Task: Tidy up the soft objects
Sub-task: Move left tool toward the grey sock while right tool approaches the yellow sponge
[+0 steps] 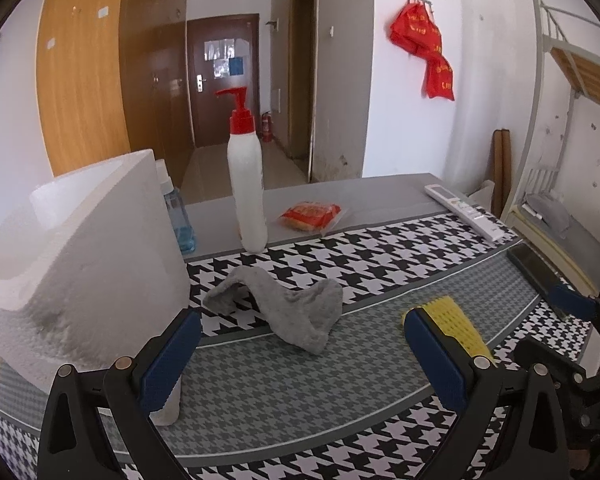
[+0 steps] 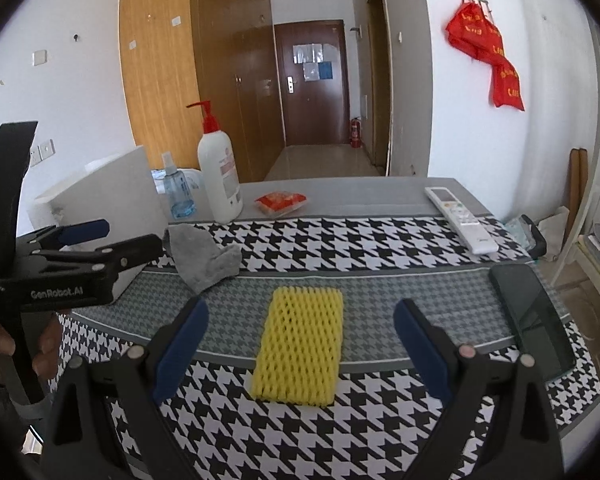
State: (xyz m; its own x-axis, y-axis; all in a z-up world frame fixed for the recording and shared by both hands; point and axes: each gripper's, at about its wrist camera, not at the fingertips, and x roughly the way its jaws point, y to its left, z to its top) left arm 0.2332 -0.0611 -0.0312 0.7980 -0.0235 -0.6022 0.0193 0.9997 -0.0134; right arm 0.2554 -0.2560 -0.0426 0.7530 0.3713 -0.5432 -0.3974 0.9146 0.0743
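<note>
my left gripper (image 1: 300, 348) jaws apart, empty | grey sock (image 1: 284, 304) crumpled just ahead between them, long axis left-right | my right gripper (image 2: 300, 344) jaws apart | yellow foam net (image 2: 300, 344) flat between them on table (image 2: 380, 240), long axis pointing away

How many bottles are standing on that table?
2. A tall white pump bottle with a red top stands at the back of the table, and a small blue spray bottle stands just left of it, beside the white foam box, which may hide others.
</note>
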